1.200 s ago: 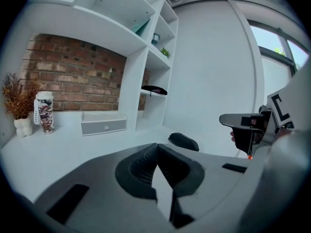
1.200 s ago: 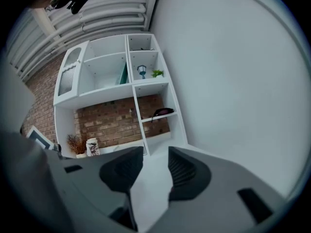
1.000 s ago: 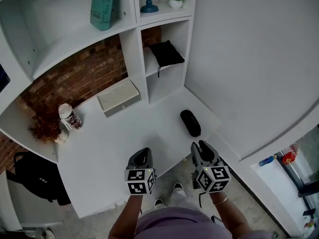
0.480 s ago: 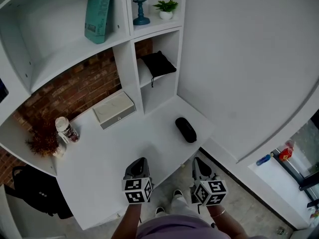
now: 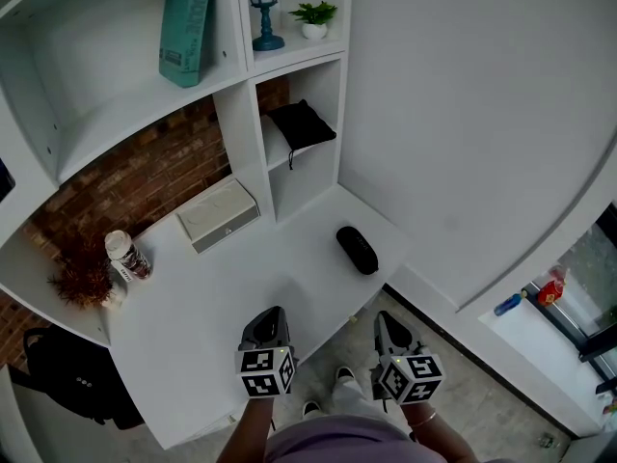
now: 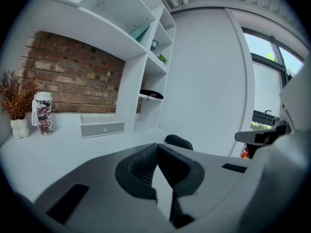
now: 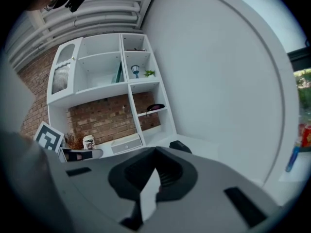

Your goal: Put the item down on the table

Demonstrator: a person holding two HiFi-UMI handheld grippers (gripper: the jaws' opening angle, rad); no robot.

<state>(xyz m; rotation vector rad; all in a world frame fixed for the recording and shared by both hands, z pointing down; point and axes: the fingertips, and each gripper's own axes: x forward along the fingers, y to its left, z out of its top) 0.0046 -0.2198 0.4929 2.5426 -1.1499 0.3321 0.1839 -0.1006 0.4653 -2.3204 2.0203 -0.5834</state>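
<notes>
A black oval case (image 5: pixel 357 250) lies on the white table (image 5: pixel 212 287) near its right corner, with nothing touching it. It also shows as a dark lump past the left gripper's tips (image 6: pixel 178 141) and the right gripper's tips (image 7: pixel 180 146). My left gripper (image 5: pixel 272 314) hovers over the table's front edge, shut and empty (image 6: pixel 156 147). My right gripper (image 5: pixel 386 318) hangs off the table's front right edge, well short of the case, shut with nothing between its jaws (image 7: pixel 155 152).
A white box (image 5: pixel 218 214), a printed can (image 5: pixel 126 254) and a dried plant (image 5: pixel 85 278) stand along the brick back wall. Shelves hold a black pouch (image 5: pixel 300 124), a teal book (image 5: pixel 186 22), a lamp (image 5: pixel 263 8) and a potted plant (image 5: pixel 315 17). A black bag (image 5: pixel 58 374) sits left, below.
Both grippers have drawn back toward the person, the right one off the table edge and away from the case. The right jaws have closed. The case has stayed where it lies.
</notes>
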